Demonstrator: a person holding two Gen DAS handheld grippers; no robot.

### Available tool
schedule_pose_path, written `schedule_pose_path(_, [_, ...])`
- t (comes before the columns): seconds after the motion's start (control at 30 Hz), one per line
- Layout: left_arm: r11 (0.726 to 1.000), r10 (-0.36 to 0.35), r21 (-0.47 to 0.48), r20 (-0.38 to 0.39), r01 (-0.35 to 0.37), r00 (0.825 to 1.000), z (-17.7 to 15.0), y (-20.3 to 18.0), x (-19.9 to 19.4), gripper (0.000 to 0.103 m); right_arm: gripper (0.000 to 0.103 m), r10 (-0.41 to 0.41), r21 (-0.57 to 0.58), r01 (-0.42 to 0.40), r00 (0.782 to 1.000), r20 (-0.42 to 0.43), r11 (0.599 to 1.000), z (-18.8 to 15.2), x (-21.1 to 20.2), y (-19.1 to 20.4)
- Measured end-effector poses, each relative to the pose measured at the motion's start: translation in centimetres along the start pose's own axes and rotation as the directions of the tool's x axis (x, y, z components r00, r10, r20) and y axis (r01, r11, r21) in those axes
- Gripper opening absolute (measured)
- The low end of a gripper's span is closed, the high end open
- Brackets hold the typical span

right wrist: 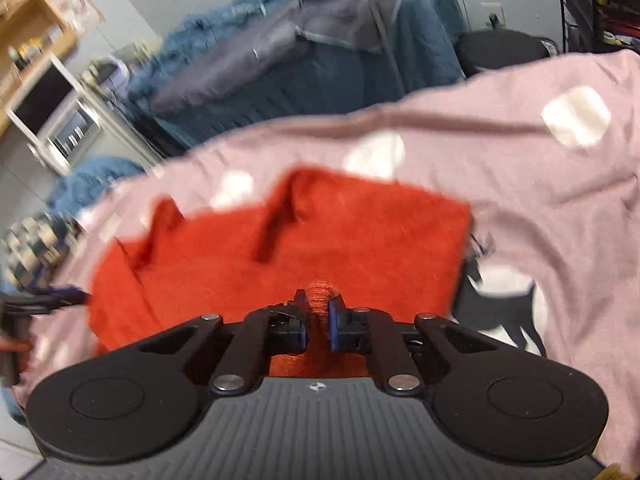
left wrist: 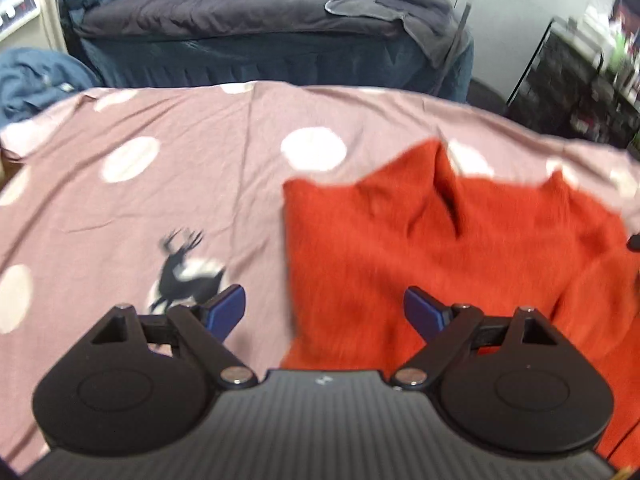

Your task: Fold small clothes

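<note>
An orange-red knitted garment [left wrist: 440, 248] lies rumpled on a pink sheet with white dots [left wrist: 160, 208]. My left gripper [left wrist: 324, 312] is open and empty, hovering over the garment's left edge. In the right wrist view the same garment [right wrist: 320, 240] spreads across the pink sheet [right wrist: 540, 200]. My right gripper [right wrist: 318, 314] is shut on a pinched fold of the garment's near edge. The other gripper's blurred tip [right wrist: 48, 300] shows at the far left of that view.
A black deer print [left wrist: 184, 276] marks the sheet left of the garment. Behind the table stands a bed with dark grey and blue bedding [left wrist: 240, 24]. Dark shelving [left wrist: 592, 80] is at the right, a white appliance [right wrist: 56, 120] at the left.
</note>
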State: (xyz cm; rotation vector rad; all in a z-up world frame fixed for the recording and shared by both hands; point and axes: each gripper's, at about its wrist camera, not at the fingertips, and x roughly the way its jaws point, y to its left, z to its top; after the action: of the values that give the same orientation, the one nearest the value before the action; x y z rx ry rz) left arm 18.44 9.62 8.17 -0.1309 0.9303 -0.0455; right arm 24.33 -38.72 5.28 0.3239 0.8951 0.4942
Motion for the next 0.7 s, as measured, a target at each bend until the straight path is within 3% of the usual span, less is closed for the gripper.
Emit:
schedule_pose_path(0.1, [0.999,-0.048,0.000,-0.044,0.048,0.998,2.2,-0.3,2.7,0.083,0.017,-0.040,0.043,0.037,0.996,0.076,0.998,1.6,-0.9,-0.3])
schedule_pose_path(0.13, [0.997,-0.079,-0.006,-0.050,0.079,0.996,2.7,-0.4,3.5,0.069,0.017,-0.066,0.050,0.061,0.993,0.096,0.997,2.1,-1.0,-0.3])
schedule_pose_path(0.17, [0.995,-0.104,-0.018,-0.061,0.103,0.993,3.3,-0.4,4.3,0.035,0.017,-0.085,0.060,0.079,0.991,0.107,0.995,2.5,-1.1,-0.4])
schedule_pose_path(0.2, [0.994,-0.101,-0.041,-0.073,0.098,0.992,3.7,-0.5,5.0,0.020,0.017,-0.103,0.066,0.096,0.989,0.109,0.993,2.8,-0.9,-0.5])
schedule_pose_path(0.23, [0.995,-0.082,-0.062,-0.076,0.078,0.994,4.1,-0.4,5.4,0.013,0.017,-0.128,0.059,0.123,0.986,0.102,0.991,3.1,-0.7,-0.5])
schedule_pose_path(0.3, [0.993,-0.066,-0.097,-0.040,0.062,0.997,4.6,0.0,5.4,0.011,0.016,-0.176,0.024,0.175,0.980,0.089,0.984,3.2,-0.2,-0.2])
schedule_pose_path(0.43, [0.980,-0.044,-0.194,0.039,0.051,0.998,4.2,1.9,4.5,0.010,0.017,-0.227,0.069,0.222,0.970,0.081,0.973,2.6,-0.3,-0.9])
schedule_pose_path(0.53, [0.971,-0.022,-0.237,0.017,0.026,1.000,3.2,3.3,5.1,0.011,0.022,-0.289,0.008,0.289,0.957,0.001,0.957,1.6,1.3,-1.1])
schedule_pose_path(0.6, [0.969,0.007,-0.246,-0.001,-0.007,1.000,2.6,3.7,5.8,0.020,0.028,-0.326,-0.041,0.325,0.945,-0.020,0.945,1.0,2.3,-1.1])
schedule_pose_path(0.67, [0.963,0.033,-0.269,-0.010,-0.035,0.999,2.6,3.8,5.8,0.052,0.057,-0.346,0.004,0.346,0.938,0.002,0.938,0.9,2.1,-1.4])
schedule_pose_path(0.7, [0.957,0.034,-0.288,0.002,-0.032,0.999,2.6,4.0,5.4,0.060,0.065,-0.352,0.034,0.351,0.935,0.037,0.936,0.7,1.5,-1.4])
